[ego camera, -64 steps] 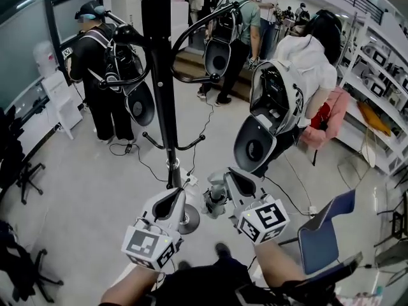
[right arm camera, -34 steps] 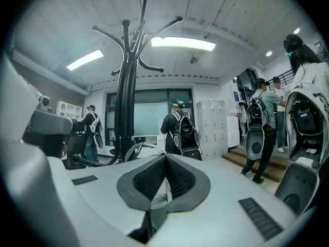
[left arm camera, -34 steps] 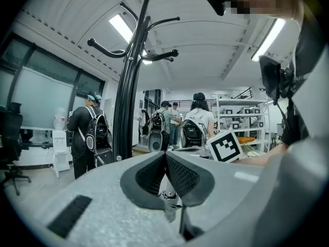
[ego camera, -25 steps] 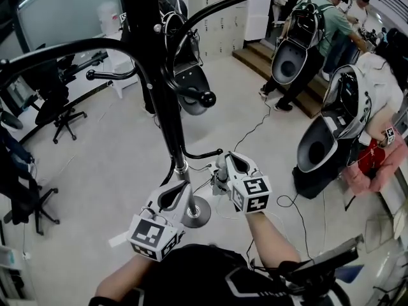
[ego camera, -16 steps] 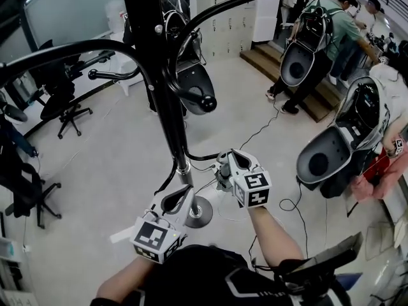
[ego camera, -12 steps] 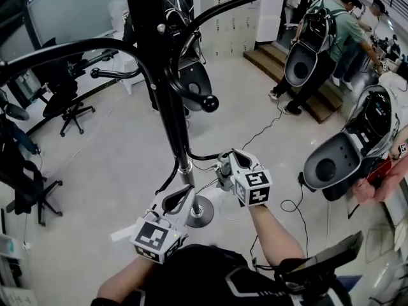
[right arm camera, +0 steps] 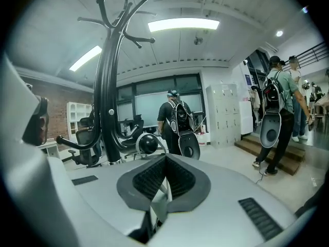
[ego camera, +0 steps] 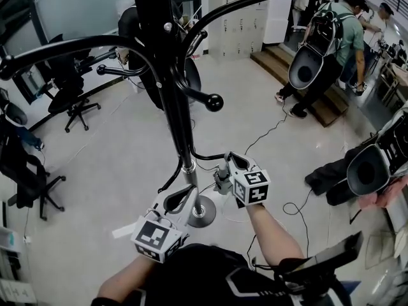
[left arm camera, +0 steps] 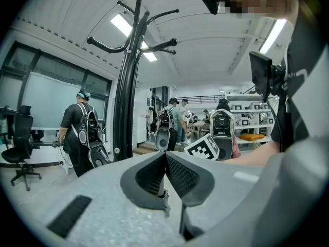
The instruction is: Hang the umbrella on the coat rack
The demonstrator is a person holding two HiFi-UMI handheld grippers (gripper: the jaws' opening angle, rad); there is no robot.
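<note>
The black coat rack (ego camera: 173, 101) rises just ahead of me, its curved hooks spreading overhead and its round base (ego camera: 202, 213) on the floor. No umbrella shows in any view. My left gripper (ego camera: 183, 197) is low beside the base, jaws shut with nothing in them. My right gripper (ego camera: 228, 162) is held to the right of the pole, also shut and empty. The left gripper view has the rack (left arm camera: 125, 91) to the left of the shut jaws (left arm camera: 165, 155). In the right gripper view the rack (right arm camera: 107, 102) stands left of the jaws (right arm camera: 165, 160), with a hook's ball end (right arm camera: 147, 144) close by.
People wearing backpack rigs stand at the back (ego camera: 141, 43) and back right (ego camera: 326, 50). Another rig (ego camera: 376, 164) is at the right edge. Office chairs (ego camera: 70, 101) stand at the left. Cables (ego camera: 274, 132) trail across the floor. Steps (ego camera: 306, 88) rise at the back right.
My viewpoint has swung round the rack, and the people at the right have slid toward the frame edge. Both grippers stay shut and keep their places beside the pole.
</note>
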